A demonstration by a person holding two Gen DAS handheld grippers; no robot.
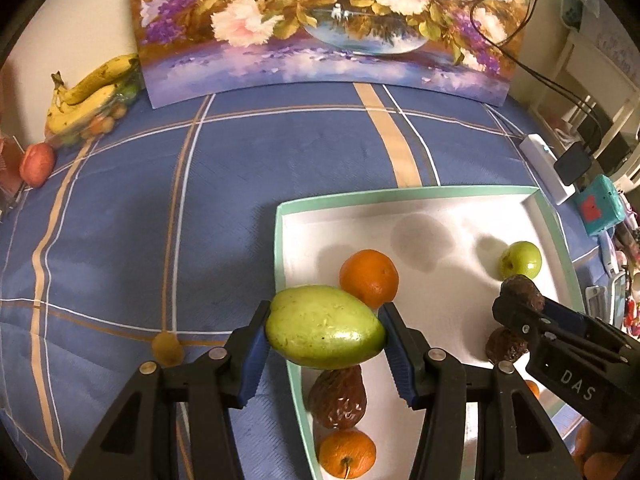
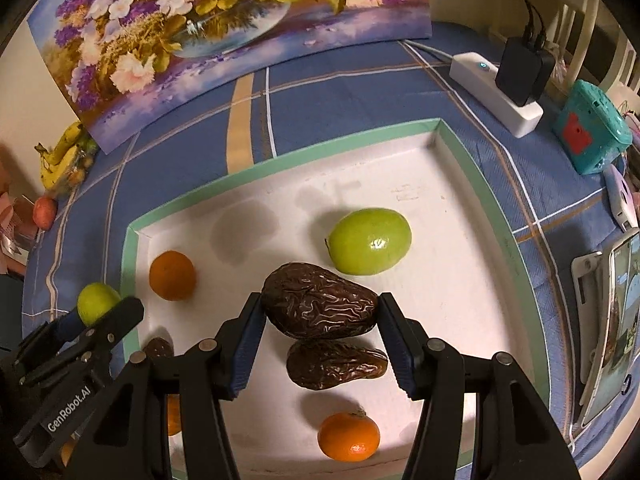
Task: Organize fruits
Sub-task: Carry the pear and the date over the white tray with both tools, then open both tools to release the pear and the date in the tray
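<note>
My left gripper (image 1: 324, 330) is shut on a green mango (image 1: 325, 326), held above the left rim of the white tray (image 1: 400, 216). My right gripper (image 2: 320, 318) is shut on a dark brown wrinkled fruit (image 2: 320, 306) above the tray's middle. In the tray lie a green apple (image 2: 370, 246), oranges (image 2: 173, 275) (image 2: 349, 436), and another brown wrinkled fruit (image 2: 336, 364). In the left wrist view the tray holds an orange (image 1: 369, 278), the green apple (image 1: 520, 260), a brown wrinkled fruit (image 1: 338, 398) and a lower orange (image 1: 347, 454). The right gripper shows there (image 1: 520, 300).
The tray sits on a blue plaid cloth (image 1: 160, 208). Bananas (image 1: 92, 88) on a bowl of small fruit and a red fruit (image 1: 37, 164) lie far left. A flower painting (image 1: 332, 24) leans at the back. A power strip (image 2: 496, 92), teal box (image 2: 592, 132) and phone (image 2: 616, 320) are right.
</note>
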